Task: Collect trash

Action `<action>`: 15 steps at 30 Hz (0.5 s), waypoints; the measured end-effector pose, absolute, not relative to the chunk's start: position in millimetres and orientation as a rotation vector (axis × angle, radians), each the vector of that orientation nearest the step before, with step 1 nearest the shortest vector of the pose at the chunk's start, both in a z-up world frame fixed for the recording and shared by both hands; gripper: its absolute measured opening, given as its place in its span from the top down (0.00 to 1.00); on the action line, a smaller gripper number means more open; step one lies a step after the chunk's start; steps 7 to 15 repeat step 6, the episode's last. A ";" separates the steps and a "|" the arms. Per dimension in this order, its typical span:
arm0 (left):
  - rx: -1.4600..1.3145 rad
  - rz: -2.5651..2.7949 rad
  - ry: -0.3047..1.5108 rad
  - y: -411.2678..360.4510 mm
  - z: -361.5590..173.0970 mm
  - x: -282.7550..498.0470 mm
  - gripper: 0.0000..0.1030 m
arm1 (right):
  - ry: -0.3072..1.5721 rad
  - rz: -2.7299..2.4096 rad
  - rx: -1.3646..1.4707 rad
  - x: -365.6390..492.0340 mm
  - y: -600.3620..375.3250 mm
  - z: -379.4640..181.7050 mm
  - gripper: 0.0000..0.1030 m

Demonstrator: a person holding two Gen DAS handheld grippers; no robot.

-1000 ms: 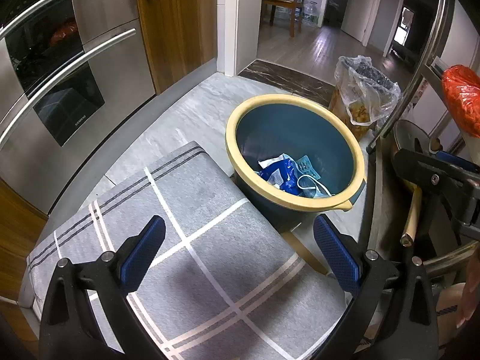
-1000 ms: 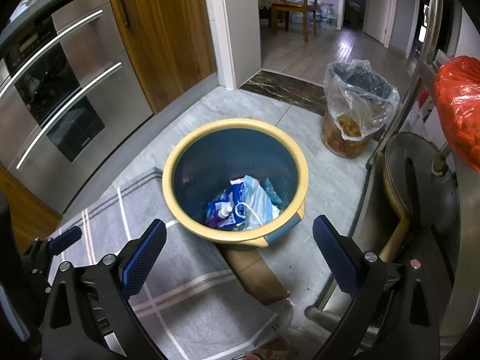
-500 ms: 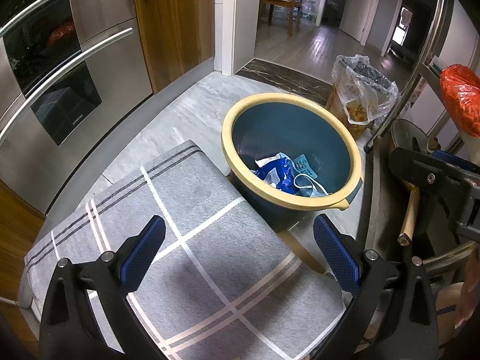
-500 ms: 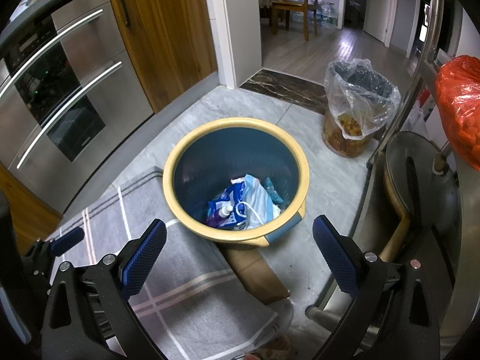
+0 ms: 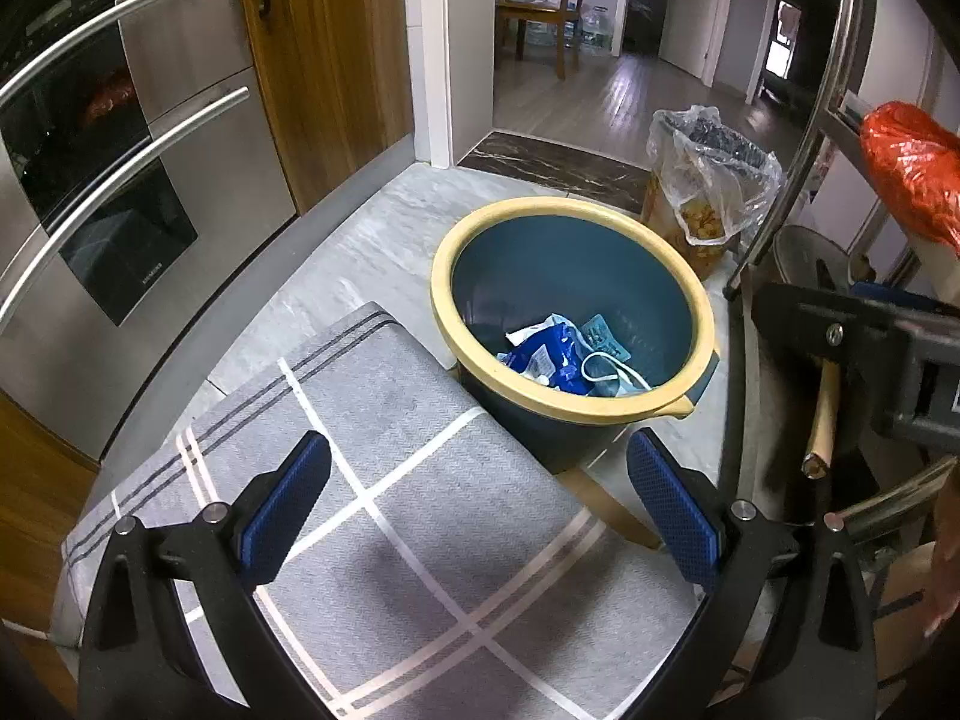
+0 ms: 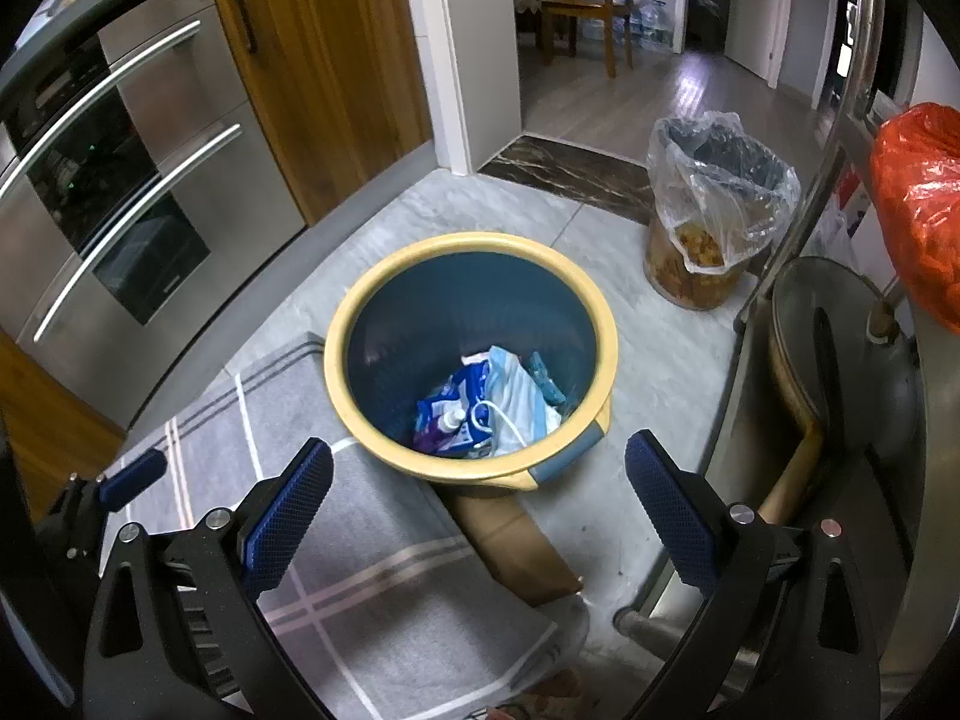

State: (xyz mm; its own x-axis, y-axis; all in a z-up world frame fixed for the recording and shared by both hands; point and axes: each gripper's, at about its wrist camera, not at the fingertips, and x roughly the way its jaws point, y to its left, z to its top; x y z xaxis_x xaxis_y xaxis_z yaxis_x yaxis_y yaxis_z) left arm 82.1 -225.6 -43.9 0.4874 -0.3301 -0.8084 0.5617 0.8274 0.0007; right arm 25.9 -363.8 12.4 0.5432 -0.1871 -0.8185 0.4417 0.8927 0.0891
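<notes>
A blue bin with a yellow rim (image 5: 456, 252) (image 6: 360, 312) stands on the kitchen floor. Inside lie trash pieces: a blue wrapper (image 5: 549, 354) (image 6: 447, 402), a light blue face mask with a white loop (image 6: 516, 396) (image 5: 606, 369) and a teal scrap (image 5: 603, 333). My left gripper (image 5: 477, 501) is open and empty, above the grey mat, short of the bin. My right gripper (image 6: 477, 495) is open and empty, above the bin's near rim. The right gripper's body also shows in the left wrist view (image 5: 852, 348), and the left one's fingertip in the right wrist view (image 6: 132, 474).
A grey checked mat (image 5: 384, 480) lies before the bin. A brown cardboard piece (image 6: 516, 546) sticks out under the bin. A bagged waste bin (image 6: 714, 210) stands behind. A steel oven front (image 5: 120, 180) is left. A metal rack with a pan (image 6: 840, 360) and an orange bag (image 6: 918, 204) is right.
The left wrist view has drifted slightly, so the bin sits a little lower and further left. The right wrist view is almost the same. Both grippers stay open.
</notes>
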 end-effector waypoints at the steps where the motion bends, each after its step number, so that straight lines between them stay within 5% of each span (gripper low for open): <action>1: 0.284 -0.554 0.922 -225.3 -45.6 82.9 0.05 | 0.927 -0.380 0.304 25.7 -364.0 12.4 0.06; 15: 0.309 -0.516 0.929 -213.8 -54.4 89.1 0.05 | 0.934 -0.385 0.325 24.3 -368.4 12.4 0.06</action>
